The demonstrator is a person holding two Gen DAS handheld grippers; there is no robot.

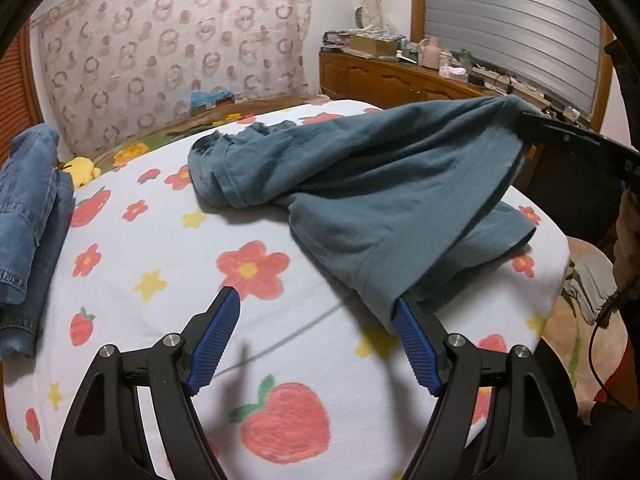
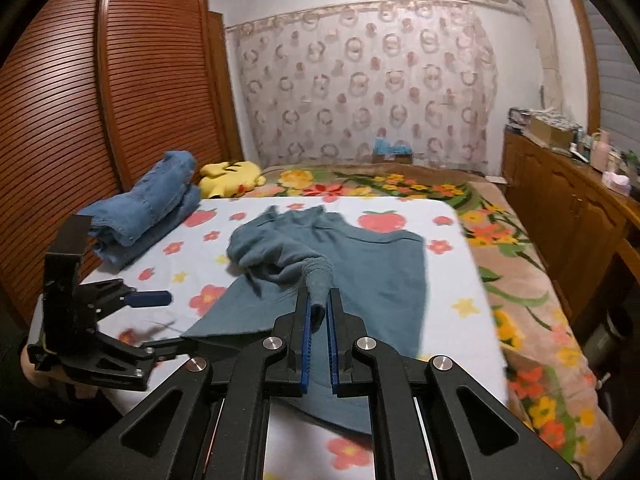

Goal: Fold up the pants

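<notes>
Teal pants (image 1: 372,184) lie partly crumpled on a white sheet with strawberries and flowers (image 1: 168,264). My left gripper (image 1: 316,308) is open just above the sheet; its right finger touches the near hem of the pants. My right gripper (image 2: 319,308) is shut on a bunched edge of the pants (image 2: 344,280) and lifts it off the bed. In the left wrist view the right gripper (image 1: 532,136) shows at far right, holding the raised cloth. In the right wrist view the left gripper (image 2: 160,312) shows at left, open, by the pants' near corner.
Folded blue jeans (image 2: 144,208) lie at the sheet's left side, with a yellow plush toy (image 2: 232,178) behind them. A wooden wardrobe (image 2: 100,100) stands left, a wooden sideboard (image 2: 568,208) with clutter right. A floral blanket (image 2: 528,304) covers the bed's right side.
</notes>
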